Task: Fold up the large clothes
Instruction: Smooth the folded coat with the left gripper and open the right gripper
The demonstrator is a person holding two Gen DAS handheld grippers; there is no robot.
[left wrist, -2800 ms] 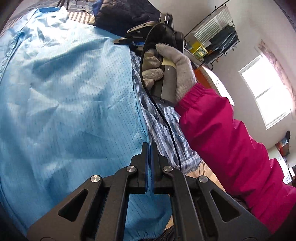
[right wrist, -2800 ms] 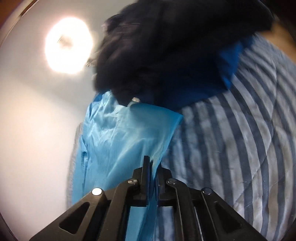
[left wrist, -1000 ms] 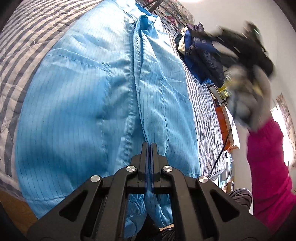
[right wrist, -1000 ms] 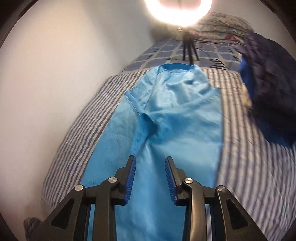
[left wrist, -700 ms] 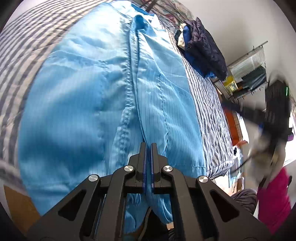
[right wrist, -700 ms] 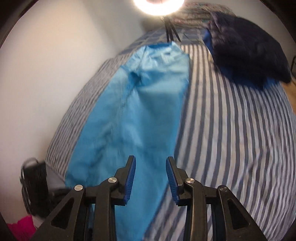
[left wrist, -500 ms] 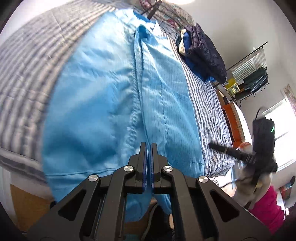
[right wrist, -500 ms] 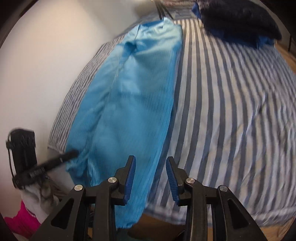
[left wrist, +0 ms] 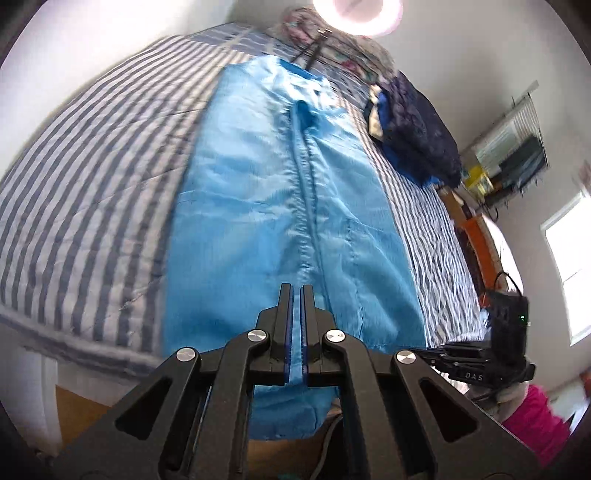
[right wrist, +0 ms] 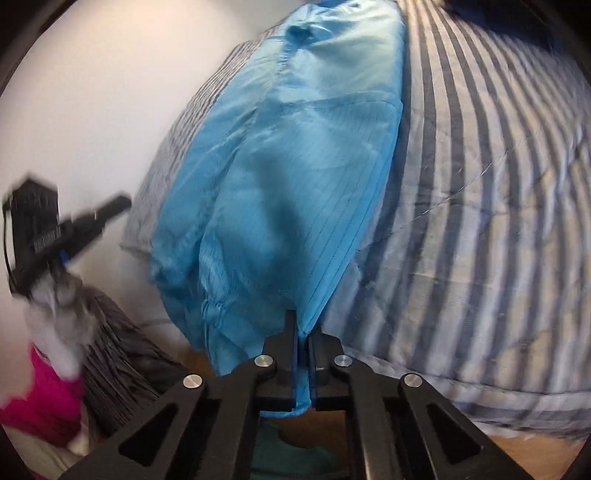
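A large light-blue garment (left wrist: pixel 280 206) lies lengthwise on the striped bed (left wrist: pixel 92 177), its near end hanging over the bed's front edge. My left gripper (left wrist: pixel 296 295) hovers over the near middle of the garment, jaws almost closed with blue cloth showing in the narrow gap. In the right wrist view the same garment (right wrist: pixel 295 166) drapes toward me, and my right gripper (right wrist: pixel 302 325) is shut on its lower right hem corner. The left gripper also shows in the right wrist view (right wrist: pixel 55 229), at the far left.
A dark navy jacket pile (left wrist: pixel 413 133) lies on the far right of the bed. A ring light (left wrist: pixel 358 11) stands at the bed's head. A clothes rack (left wrist: pixel 517 147) and window (left wrist: pixel 569 258) are on the right. Wooden floor (right wrist: pixel 517 450) lies below the bed edge.
The right gripper, open half a second ago, came down to the bed's front edge and closed on the hem corner. The left gripper drew back from the garment, widening its view.
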